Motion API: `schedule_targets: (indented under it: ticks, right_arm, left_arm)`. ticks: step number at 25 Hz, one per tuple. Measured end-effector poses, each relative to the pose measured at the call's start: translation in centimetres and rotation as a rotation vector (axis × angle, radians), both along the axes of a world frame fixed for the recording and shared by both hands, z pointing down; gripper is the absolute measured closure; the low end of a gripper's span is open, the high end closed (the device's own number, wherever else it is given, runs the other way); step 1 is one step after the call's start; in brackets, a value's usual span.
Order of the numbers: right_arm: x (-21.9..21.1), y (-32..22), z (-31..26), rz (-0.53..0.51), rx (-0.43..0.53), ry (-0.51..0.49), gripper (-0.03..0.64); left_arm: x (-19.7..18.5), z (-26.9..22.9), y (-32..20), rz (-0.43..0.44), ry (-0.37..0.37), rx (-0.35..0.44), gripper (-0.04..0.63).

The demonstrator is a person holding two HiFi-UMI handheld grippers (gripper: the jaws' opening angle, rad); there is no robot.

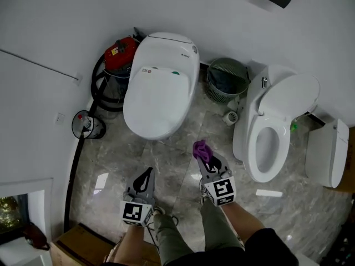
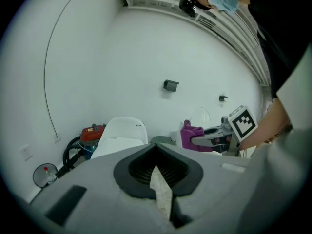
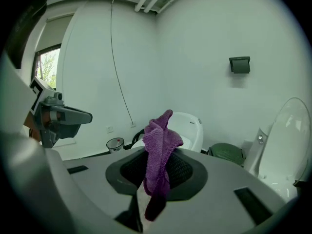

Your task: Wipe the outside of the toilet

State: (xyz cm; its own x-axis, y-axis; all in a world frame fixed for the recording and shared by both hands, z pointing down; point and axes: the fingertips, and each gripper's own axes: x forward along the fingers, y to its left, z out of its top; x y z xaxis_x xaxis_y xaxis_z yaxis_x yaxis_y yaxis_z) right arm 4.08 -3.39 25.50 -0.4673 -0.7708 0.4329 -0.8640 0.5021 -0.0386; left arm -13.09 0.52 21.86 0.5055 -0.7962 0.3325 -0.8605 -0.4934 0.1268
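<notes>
The left gripper (image 1: 147, 174) is clenched on nothing. The right gripper (image 1: 209, 160) pinches a purple cloth (image 1: 201, 149). Both hang over the floor, short of the closed toilet (image 1: 161, 87) ahead. Wiping seems not yet begun, so the whole outside remains.

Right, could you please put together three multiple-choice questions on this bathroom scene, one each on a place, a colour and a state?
1. Where does the green bin stand?
A. Between the left-hand toilet and the right-hand toilet
B. On a shelf
C. On a toilet seat

2. What colour is the cloth held in the right tool?
A. Yellow
B. Purple
C. White

3. How is the right-hand toilet's lid?
A. Raised
B. Shut
C. Missing

Answers: 1 A, the head view shows it on the floor between them; 2 B, the cloth is purple in every view; 3 A, the lid stands up and the bowl is exposed.
</notes>
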Motion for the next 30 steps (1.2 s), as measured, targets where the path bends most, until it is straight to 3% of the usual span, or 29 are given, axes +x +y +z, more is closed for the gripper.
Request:
schedule_targets:
  ticks: [3, 16, 21, 30]
  right_arm:
    - [0.0, -0.9, 3.7, -0.016, -0.022, -0.003, 0.529]
    - [-3.9, -2.1, 18.2, -0.094, -0.001, -0.025, 0.529]
    - [-5.5, -3.6, 22.1, -0.141, 0.056, -0.036, 0.529]
    - [-8.9, -5.7, 29.6, -0.352, 0.107, -0.068, 0.529]
  left_arm:
    - [0.8, 3.8, -0.9, -0.009, 0.019, -0.031, 0.591]
    - [0.7, 19.5, -3.4, 0.006, 0.013, -0.013, 0.592]
    - [1.4, 23.5, -4.7, 0.023, 0.019, 0.042, 0.591]
    - [1.4, 30.9, -7.3, 0.033, -0.006, 0.115, 0.591]
